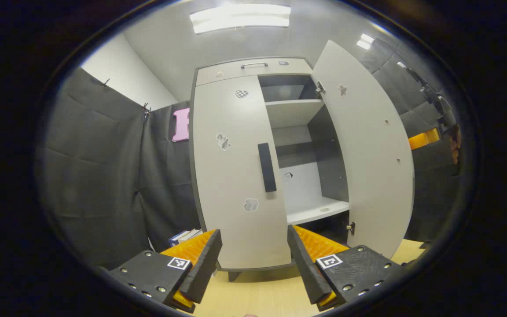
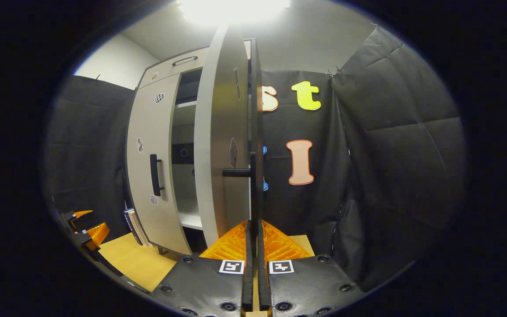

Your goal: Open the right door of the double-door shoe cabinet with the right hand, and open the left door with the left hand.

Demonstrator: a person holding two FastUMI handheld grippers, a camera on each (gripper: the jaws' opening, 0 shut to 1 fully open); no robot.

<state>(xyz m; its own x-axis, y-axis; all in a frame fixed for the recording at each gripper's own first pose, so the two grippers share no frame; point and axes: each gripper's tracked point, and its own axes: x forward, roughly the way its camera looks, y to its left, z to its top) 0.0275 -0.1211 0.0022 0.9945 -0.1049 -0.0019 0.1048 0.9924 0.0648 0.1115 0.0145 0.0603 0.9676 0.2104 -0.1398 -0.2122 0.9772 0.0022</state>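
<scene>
The shoe cabinet (image 1: pixel 253 167) stands on the light wooden floor (image 1: pixel 262 295) against the booth's black cloth wall, and half the job looks done: its right door (image 1: pixel 368 149) is swung wide, baring the shelves (image 1: pixel 295 103) inside, while the left door (image 1: pixel 231 176) sits flush and shut. That door's dark vertical handle (image 1: pixel 267 167) runs along its inner edge, beside the open bay. The left claw (image 1: pixel 253 259) hovers in front of the shut door with its jaws spread wide, clear of the panel and lower than the handle. In the right gripper view the right claw (image 2: pixel 253 246) has its jaws pressed together with nothing between them, lined up edge-on with the opened door (image 2: pixel 225 145) and near it; I cannot tell whether it touches. So the step in hand seems to be the left door: the left claw would need to rise to the handle, close around it and pull outward along the hinge's arc.
</scene>
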